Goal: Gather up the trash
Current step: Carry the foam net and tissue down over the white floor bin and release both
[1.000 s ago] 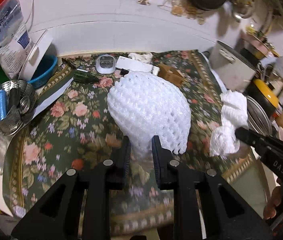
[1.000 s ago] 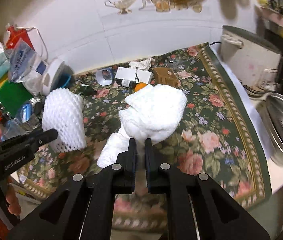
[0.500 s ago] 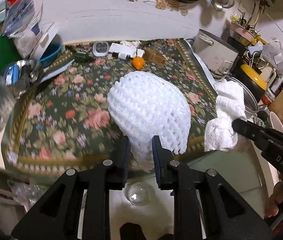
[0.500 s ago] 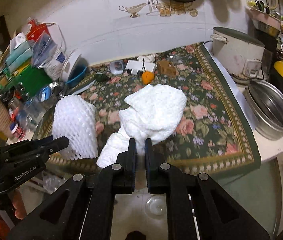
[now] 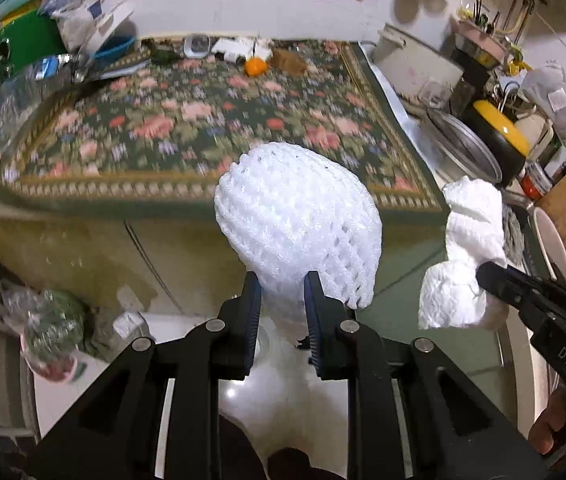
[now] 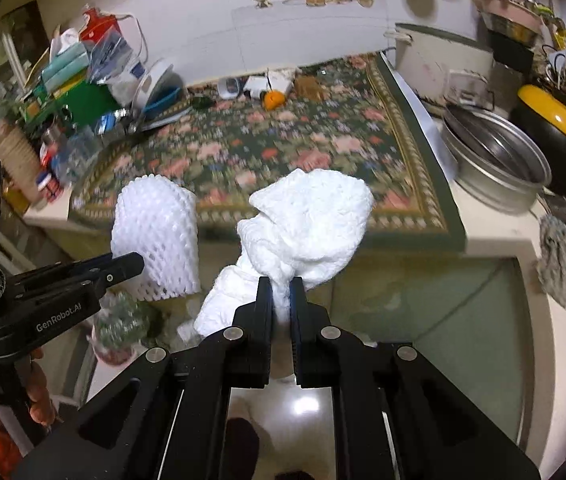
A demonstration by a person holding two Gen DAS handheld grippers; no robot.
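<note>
Now carrying step: left gripper (image 5: 281, 300) clamps white foam fruit net (image 5: 297, 232), right gripper (image 6: 281, 300) clamps crumpled white foam wrap (image 6: 307, 220); next, probably find a bin.

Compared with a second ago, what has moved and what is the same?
Both claws have pulled back off the floral table and now hang past its front edge above the floor. Unchanged: left claw stays shut on the foam net, right claw on the crumpled tissue.

white foam net sleeve (image 5: 297, 216): domed, held aloft | crumpled white foam wrap (image 6: 307, 220): held aloft beside it
</note>
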